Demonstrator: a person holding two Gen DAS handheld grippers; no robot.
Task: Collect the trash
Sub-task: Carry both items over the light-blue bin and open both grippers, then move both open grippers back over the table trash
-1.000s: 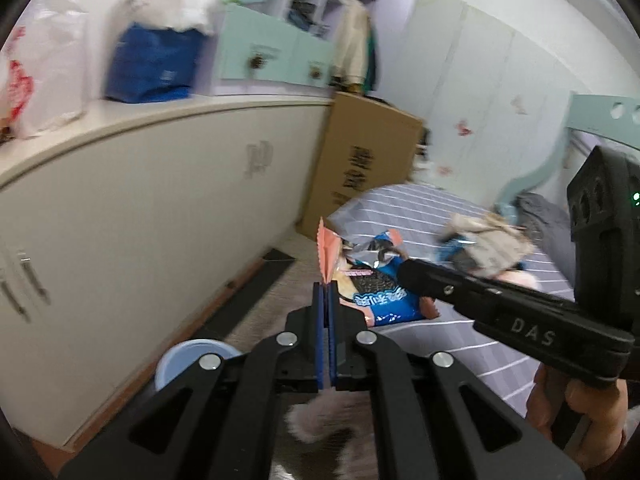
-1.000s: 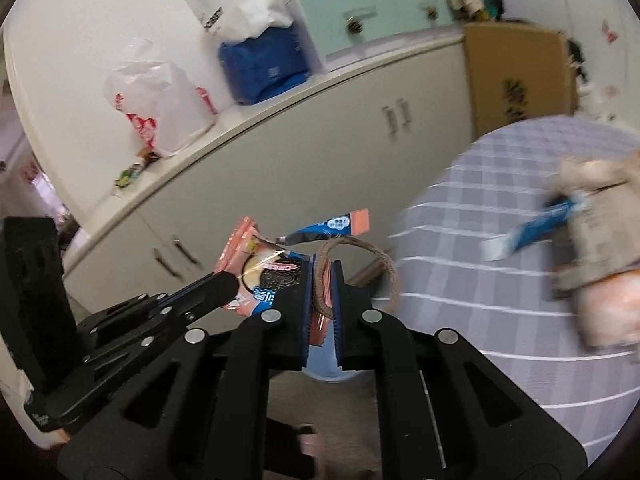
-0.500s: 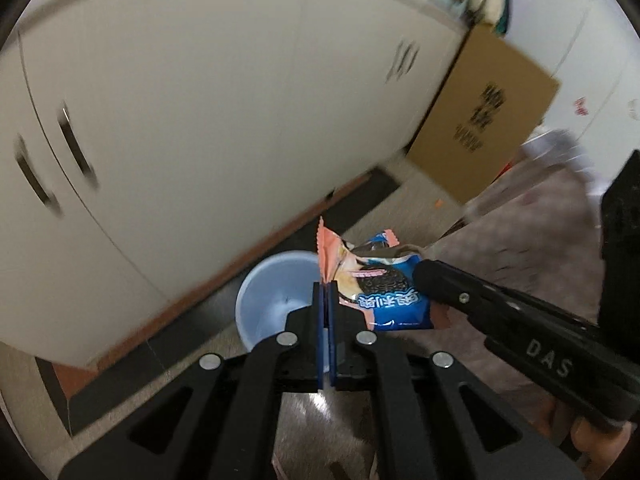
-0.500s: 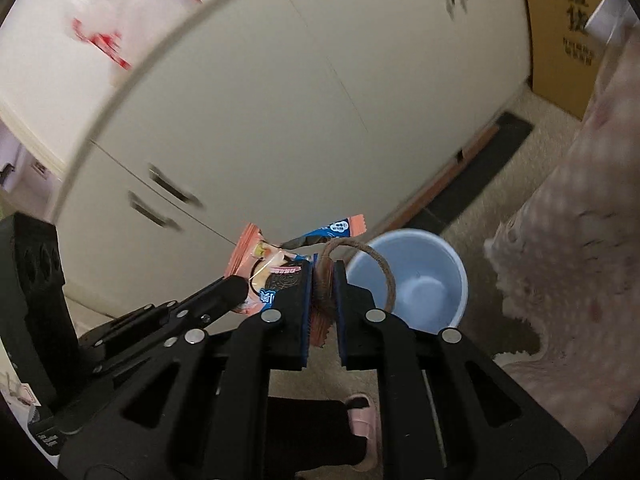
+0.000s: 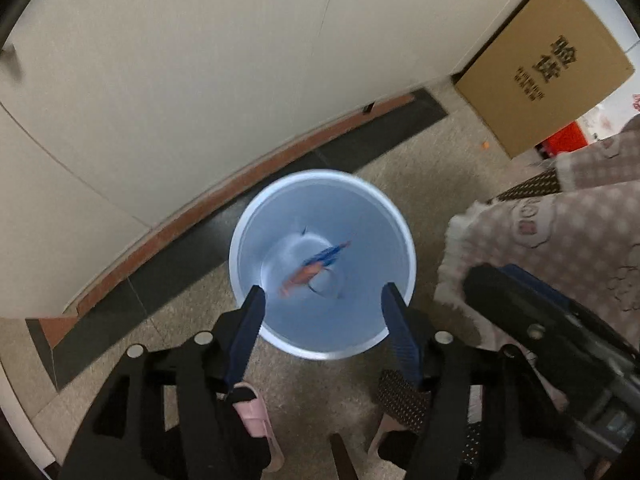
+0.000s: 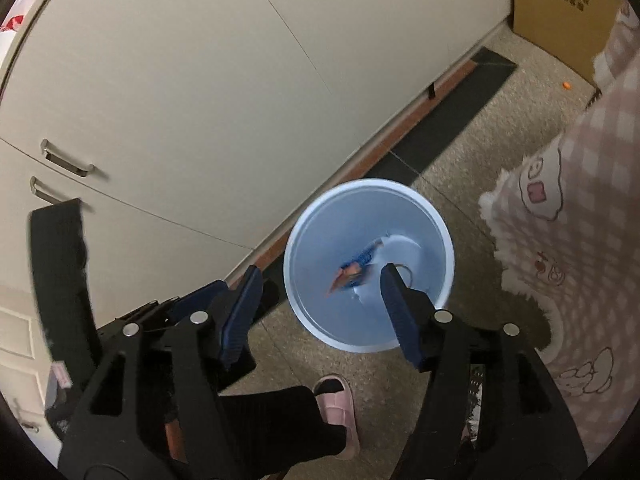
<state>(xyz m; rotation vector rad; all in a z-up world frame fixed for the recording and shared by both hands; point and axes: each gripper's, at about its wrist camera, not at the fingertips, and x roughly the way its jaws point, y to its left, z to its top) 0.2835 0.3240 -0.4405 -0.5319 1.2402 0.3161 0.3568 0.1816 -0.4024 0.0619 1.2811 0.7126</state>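
- Left wrist view: the left gripper [image 5: 322,304] points steeply down over the bin [image 5: 400,216], jaws apart and opening, nothing between the pads.
- The bin's near rim lies between the two fingertips; its far rim stands just short of the dark floor strip [image 5: 360,144] along the cabinet [image 5: 200,60].
- Inside the bin, ahead of the fingers, the wrapper [image 5: 310,268] shows blurred, orange and blue, with a thin ring [image 5: 332,286] beside it; whether they rest on the bottom cannot be told.
- Right of the gripper a pink blanket [image 5: 560,232] hangs near the bin's rim, with bare floor between them. The right gripper's body crosses in front of the blanket.
- Far ahead to the right a box [image 5: 548,64] leans at the cabinet's end.
- Below the fingers, a pink slipper [image 5: 256,420] on speckled floor [image 5: 320,400].
- Right wrist view: the right gripper [image 6: 318,280] also points down, jaws apart and opening, empty. Its right fingertip overlaps the bin's [image 6: 400,190] inside; the left fingertip sits outside the rim, over the dark strip [image 6: 440,128].
- The wrapper [image 6: 354,268] is inside the bin between the fingertips, blurred; part of the ring [image 6: 404,268] peeks beside the right finger.
- The cabinet [image 6: 200,100] fills the space ahead and left; the blanket [image 6: 580,240] is to the right, apart from the rim.
- The left gripper's body sits just left. Below, a dark trouser leg and slipper [image 6: 340,404].
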